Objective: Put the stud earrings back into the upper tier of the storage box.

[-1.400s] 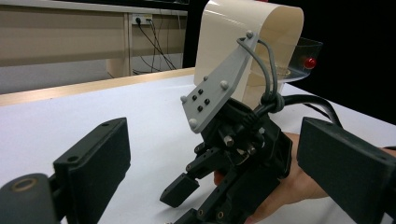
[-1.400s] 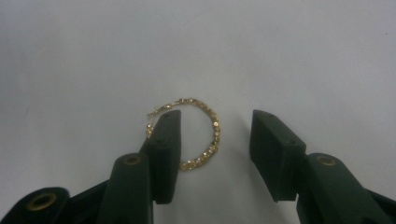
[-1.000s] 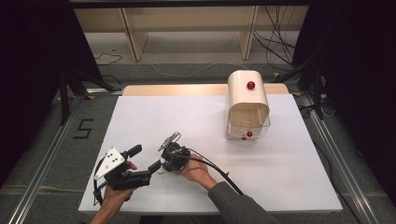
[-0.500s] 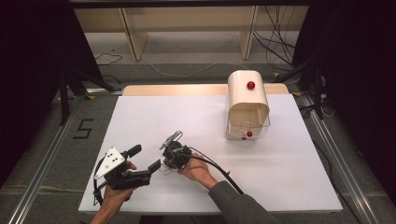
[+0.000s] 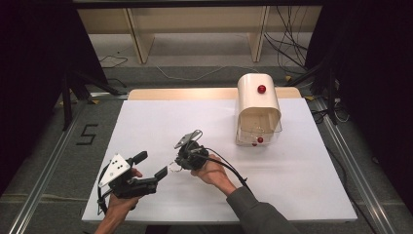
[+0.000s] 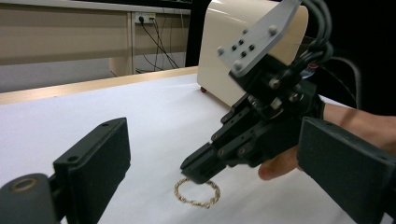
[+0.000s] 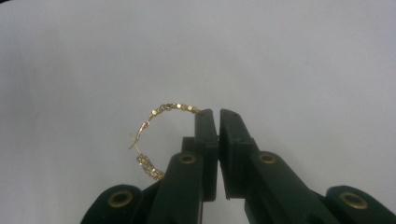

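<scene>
Right gripper (image 7: pixel 218 114) has its jaws pressed together at lower centre of its own view, tips on the right rim of the gold bracelet (image 7: pixel 156 140), whose ring lies flat to their left. Left gripper (image 5: pixel 152 165) hangs wide open beside. Domed box (image 5: pixel 258 109), upper right: contents unclear.

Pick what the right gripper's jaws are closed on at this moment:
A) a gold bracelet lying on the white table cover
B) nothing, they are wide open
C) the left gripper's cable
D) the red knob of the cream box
A: the right gripper has its jaws pressed together on the rim of the gold bracelet, which lies on the white table cover.
</scene>
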Demonstrator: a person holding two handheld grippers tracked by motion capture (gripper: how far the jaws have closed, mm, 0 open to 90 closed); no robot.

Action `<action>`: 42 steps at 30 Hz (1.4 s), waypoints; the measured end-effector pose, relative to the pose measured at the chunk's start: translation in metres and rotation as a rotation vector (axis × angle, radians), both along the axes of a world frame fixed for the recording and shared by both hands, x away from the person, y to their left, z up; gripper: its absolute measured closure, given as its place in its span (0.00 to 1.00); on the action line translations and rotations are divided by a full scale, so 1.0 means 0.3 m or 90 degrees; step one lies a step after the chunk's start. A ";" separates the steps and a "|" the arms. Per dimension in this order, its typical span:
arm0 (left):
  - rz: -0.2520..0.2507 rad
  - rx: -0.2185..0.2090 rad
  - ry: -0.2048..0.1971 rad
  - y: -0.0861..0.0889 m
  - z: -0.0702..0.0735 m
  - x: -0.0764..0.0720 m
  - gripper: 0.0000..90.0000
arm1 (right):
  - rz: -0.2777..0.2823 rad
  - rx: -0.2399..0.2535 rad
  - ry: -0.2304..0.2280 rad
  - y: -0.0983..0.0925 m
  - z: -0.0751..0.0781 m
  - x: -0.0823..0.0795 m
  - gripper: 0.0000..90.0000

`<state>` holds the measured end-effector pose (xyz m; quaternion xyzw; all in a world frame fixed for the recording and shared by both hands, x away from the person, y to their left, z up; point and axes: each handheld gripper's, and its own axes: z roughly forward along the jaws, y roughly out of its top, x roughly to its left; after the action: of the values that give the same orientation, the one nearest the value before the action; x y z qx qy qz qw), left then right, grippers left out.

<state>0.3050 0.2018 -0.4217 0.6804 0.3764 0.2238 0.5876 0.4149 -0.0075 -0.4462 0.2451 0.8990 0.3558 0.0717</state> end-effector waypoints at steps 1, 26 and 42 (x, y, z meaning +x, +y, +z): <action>0.000 0.000 0.000 0.000 0.000 0.000 0.10 | 0.001 0.006 -0.004 -0.009 0.005 0.001 0.96; -0.002 0.003 0.001 -0.004 -0.001 -0.001 0.10 | -0.036 0.086 -0.049 -0.224 0.134 -0.041 0.96; -0.005 0.000 0.003 -0.002 -0.001 0.000 0.10 | -0.070 0.116 -0.074 -0.379 0.203 -0.060 0.96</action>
<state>0.3051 0.2011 -0.4219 0.6824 0.3750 0.2203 0.5875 0.3969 -0.1212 -0.3853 0.2787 0.8423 0.4454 0.1203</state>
